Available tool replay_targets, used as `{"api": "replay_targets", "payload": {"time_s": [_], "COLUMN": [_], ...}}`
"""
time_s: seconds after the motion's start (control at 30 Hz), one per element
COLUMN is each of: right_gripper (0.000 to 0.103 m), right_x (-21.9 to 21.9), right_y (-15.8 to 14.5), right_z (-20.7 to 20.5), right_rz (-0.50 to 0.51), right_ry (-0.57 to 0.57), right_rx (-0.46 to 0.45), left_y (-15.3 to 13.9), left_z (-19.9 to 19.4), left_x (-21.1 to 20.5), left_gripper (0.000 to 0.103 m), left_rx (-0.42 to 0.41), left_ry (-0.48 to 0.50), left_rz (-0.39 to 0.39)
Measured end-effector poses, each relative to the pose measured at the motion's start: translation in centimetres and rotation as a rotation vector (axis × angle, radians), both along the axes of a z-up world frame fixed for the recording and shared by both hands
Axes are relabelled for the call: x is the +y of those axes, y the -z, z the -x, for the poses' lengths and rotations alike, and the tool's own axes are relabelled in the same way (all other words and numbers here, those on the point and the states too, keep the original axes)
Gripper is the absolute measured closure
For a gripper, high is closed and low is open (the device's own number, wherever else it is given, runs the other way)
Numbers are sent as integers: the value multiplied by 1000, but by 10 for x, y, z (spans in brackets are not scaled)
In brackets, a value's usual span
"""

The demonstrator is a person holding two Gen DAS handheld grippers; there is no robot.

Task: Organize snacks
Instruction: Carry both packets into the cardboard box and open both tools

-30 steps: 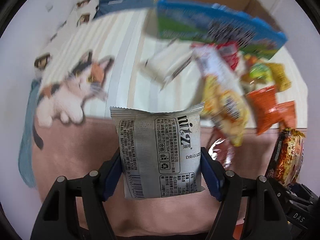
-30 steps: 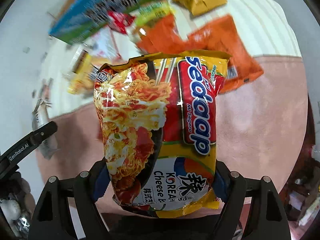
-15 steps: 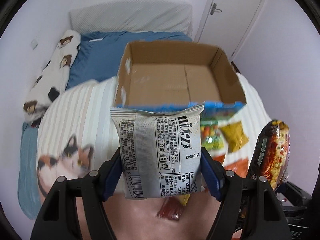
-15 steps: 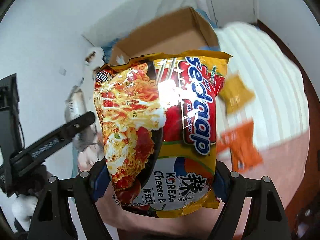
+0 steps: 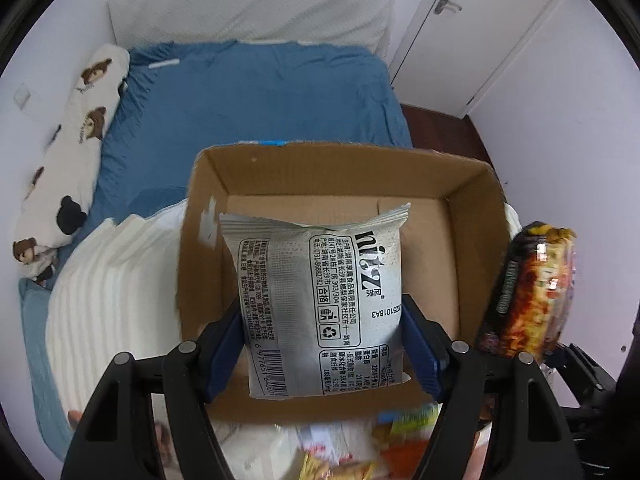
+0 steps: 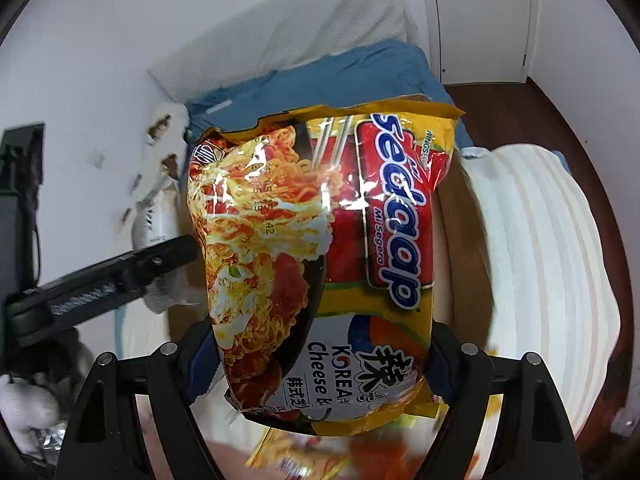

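My left gripper (image 5: 322,344) is shut on a grey snack packet (image 5: 320,300) with black print, held upright over the open cardboard box (image 5: 472,240) on the bed. My right gripper (image 6: 320,364) is shut on a yellow and red Sedaap noodle packet (image 6: 320,248), held upright just right of the left gripper; the packet also shows in the left wrist view (image 5: 528,292) beside the box's right wall. The packet hides most of the box in the right wrist view. The box looks empty inside.
Several loose snack packets (image 5: 360,452) lie blurred on the bed in front of the box. A white striped blanket (image 5: 112,292), blue sheet (image 5: 248,100) and bear-print bolster (image 5: 68,152) lie to the left and beyond. A wall and door (image 5: 488,28) stand behind.
Both grippers have risen and moved forward with their packets, from over the snack pile to over the open box. The box now fills the middle of the left wrist view.
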State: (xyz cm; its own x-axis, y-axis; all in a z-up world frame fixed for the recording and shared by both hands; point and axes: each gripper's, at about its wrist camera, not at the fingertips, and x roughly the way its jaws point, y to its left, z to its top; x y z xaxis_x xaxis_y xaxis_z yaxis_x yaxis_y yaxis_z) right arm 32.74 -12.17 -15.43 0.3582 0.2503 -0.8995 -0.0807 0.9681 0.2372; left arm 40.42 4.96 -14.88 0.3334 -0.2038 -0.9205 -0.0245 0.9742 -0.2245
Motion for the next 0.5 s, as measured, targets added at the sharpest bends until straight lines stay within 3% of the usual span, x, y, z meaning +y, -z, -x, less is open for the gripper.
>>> {"api": "replay_targets", "payload": {"time_s": [0.2, 0.4, 0.5], "right_gripper": [18, 18, 18], "right_x": [17, 20, 24], "right_y": [44, 93, 109], "right_z": [-84, -129, -146], "right_rz": [70, 102, 118], "right_ry": [-16, -49, -54], "right_rx": [90, 182, 215], "left_y": [50, 100, 112], "left_z": [-60, -91, -99], "left_x": [4, 5, 3], "left_gripper": [32, 32, 32], "left_rx": [103, 235, 259], "left_ry": [-1, -8, -2], "left_rz": [16, 65, 63]}}
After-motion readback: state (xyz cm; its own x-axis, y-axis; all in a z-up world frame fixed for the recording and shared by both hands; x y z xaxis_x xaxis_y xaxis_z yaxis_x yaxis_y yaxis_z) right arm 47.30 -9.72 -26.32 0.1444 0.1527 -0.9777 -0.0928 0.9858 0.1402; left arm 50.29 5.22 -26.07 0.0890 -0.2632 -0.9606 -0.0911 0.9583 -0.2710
